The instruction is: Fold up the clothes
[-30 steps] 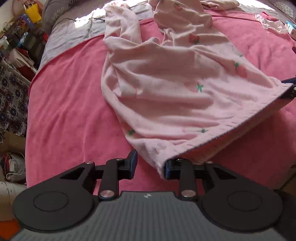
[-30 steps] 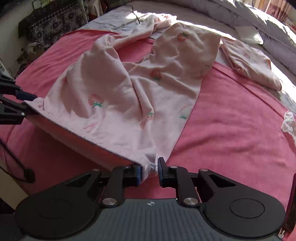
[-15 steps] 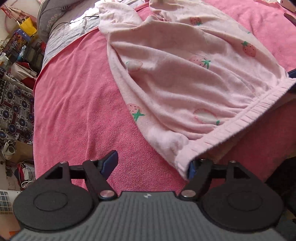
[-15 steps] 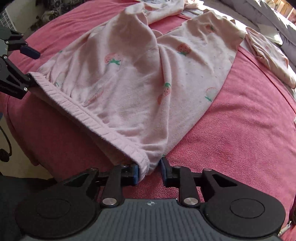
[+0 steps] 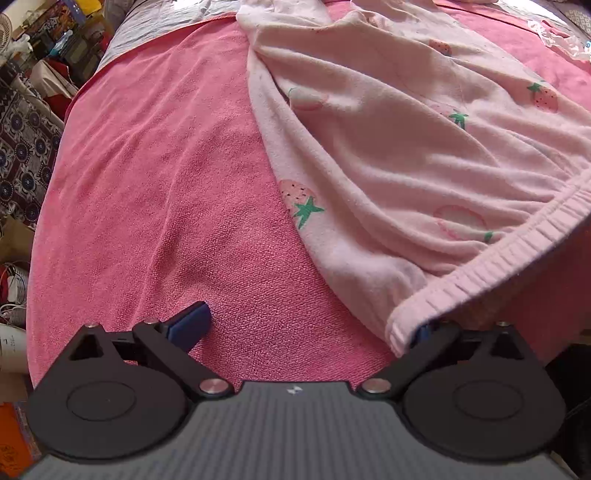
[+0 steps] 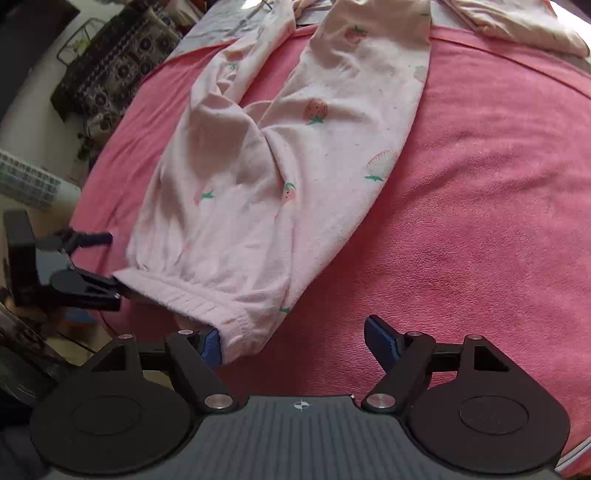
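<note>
I see pink pyjama trousers (image 6: pixel 266 192) flat on the bed (image 6: pixel 480 221), waistband toward me, legs running away. Left tongs (image 5: pixel 310 325) and right tongs (image 6: pixel 295 339) both released.

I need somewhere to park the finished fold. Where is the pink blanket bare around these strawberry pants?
Bare pink blanket runs wide on the right of the pants, up to the other pale garment at the far edge. A second bare strip lies left of them. The near edge is crowded: the waistband sits between both open grippers.
</note>
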{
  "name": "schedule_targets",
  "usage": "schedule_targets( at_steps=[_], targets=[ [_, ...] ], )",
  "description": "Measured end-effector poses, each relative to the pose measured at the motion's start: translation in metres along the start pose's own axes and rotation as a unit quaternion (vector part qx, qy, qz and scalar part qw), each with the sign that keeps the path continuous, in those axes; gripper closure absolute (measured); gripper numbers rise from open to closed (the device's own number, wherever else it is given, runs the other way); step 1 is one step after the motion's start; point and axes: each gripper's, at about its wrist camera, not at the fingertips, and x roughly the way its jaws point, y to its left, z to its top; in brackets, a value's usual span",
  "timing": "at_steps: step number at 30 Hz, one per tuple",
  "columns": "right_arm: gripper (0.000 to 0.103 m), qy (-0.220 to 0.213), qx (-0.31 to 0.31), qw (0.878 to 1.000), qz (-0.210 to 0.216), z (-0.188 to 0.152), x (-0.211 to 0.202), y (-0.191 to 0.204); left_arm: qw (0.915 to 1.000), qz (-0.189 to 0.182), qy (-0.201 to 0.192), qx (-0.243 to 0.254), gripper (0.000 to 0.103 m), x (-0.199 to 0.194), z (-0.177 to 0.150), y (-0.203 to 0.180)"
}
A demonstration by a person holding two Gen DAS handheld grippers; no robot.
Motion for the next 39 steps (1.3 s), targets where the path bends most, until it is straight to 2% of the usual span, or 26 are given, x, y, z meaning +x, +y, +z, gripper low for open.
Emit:
schedule_targets(
  at_steps=[1,2,3,4,5,6,8,9,10,11,13,14,15,16,18,19,22,23,25,28,30,32,34,37,39],
  targets=[
    [0.02,-0.008,-0.005,1.0,-0.005,0.0,0.001,0.0,1.0,-0.002,-0.002,-0.004,0.0,0.0,0.0,0.001],
    [0.018,-0.014,-0.025,0.999,-0.032,-0.002,0.006,0.003,1.0,-0.004,-0.004,-0.007,0.0,0.0,-0.001,0.003],
    [0.018,-0.011,-0.08,0.993,-0.081,-0.008,0.016,0.011,0.9999,-0.007,-0.005,-0.009,0.0,-0.001,0.0,0.004],
    [0.018,-0.005,-0.143,0.981,-0.134,-0.015,0.029,0.021,0.9999,-0.01,-0.005,-0.01,0.0,-0.002,0.0,0.005],
    [0.016,-0.003,-0.221,0.961,-0.164,-0.027,0.043,0.032,0.9999,-0.009,-0.003,-0.009,0.0,-0.003,0.001,0.007],
    [0.016,-0.002,-0.301,0.935,-0.188,-0.04,0.058,0.043,0.9999,-0.007,-0.001,-0.008,0.0,-0.005,0.003,0.008],
    [0.016,-0.024,-0.386,0.896,-0.22,-0.06,0.074,0.061,1.0,-0.007,0.001,-0.006,0.0,-0.009,0.006,0.011],
    [0.016,-0.029,-0.411,0.881,-0.233,-0.065,0.079,0.069,0.9999,-0.011,0.001,-0.01,0.0,-0.011,0.007,0.014],
    [0.016,-0.03,-0.418,0.877,-0.235,-0.066,0.079,0.073,0.9998,-0.015,0.001,-0.015,0.0,-0.013,0.009,0.017],
    [0.016,-0.031,-0.421,0.876,-0.234,-0.065,0.078,0.076,0.9996,-0.02,0.001,-0.02,0.0,-0.015,0.01,0.02],
    [0.016,-0.026,-0.386,0.901,-0.197,-0.055,0.064,0.071,0.9995,-0.023,0.002,-0.024,0.001,-0.013,0.011,0.025],
    [0.016,-0.017,-0.348,0.923,-0.165,-0.047,0.056,0.065,0.9994,-0.024,0.003,-0.025,0.001,-0.012,0.011,0.027],
    [0.016,-0.004,-0.281,0.952,-0.121,-0.035,0.047,0.054,0.9995,-0.017,0.006,-0.024,0.001,-0.009,0.011,0.028],
    [0.016,0.004,-0.234,0.967,-0.095,-0.029,0.041,0.044,0.9996,-0.015,0.007,-0.022,0.001,-0.006,0.012,0.028],
    [0.016,0.019,-0.153,0.987,-0.054,-0.019,0.03,0.026,0.9997,-0.013,0.009,-0.016,0.0,0.0,0.013,0.027],
    [0.016,0.032,-0.137,0.989,-0.043,-0.017,0.028,0.022,0.9998,-0.013,0.009,-0.015,0.0,0.001,0.015,0.027],
    [0.017,0.075,-0.112,0.991,0.008,-0.01,0.021,0.02,0.9998,-0.013,0.006,-0.012,0.0,0.002,0.019,0.027],
    [0.018,0.073,-0.107,0.991,0.031,-0.008,0.015,0.02,0.9998,-0.013,0.006,-0.012,0.0,0.002,0.02,0.027],
    [0.018,0.055,-0.104,0.992,0.043,-0.006,0.005,0.021,0.9999,-0.013,0.004,-0.01,0.0,0.003,0.023,0.026],
    [0.021,0.048,-0.142,0.989,-0.01,0.005,0.007,0.039,0.9999,-0.012,0.003,-0.008,0.0,0.005,0.027,0.026],
    [0.046,0.051,-0.145,0.987,-0.041,0.021,0.024,0.052,0.9999,-0.011,0.002,-0.009,0.0,0.005,0.029,0.026],
    [0.059,0.063,-0.148,0.985,-0.056,0.033,0.053,0.072,0.9999,-0.011,0.002,-0.012,0.0,0.004,0.031,0.027],
    [0.06,0.054,-0.194,0.977,-0.062,0.036,0.078,0.096,0.9997,-0.016,0.001,-0.018,0.0,0.001,0.033,0.03],
    [0.056,0.057,-0.285,0.951,-0.102,0.016,0.121,0.123,0.9992,-0.023,-0.003,-0.034,0.0,-0.005,0.035,0.034],
    [0.052,0.001,-0.33,0.937,-0.114,-0.007,0.124,0.125,0.999,-0.026,-0.005,-0.037,0.0,-0.005,0.036,0.035]
  ],
)
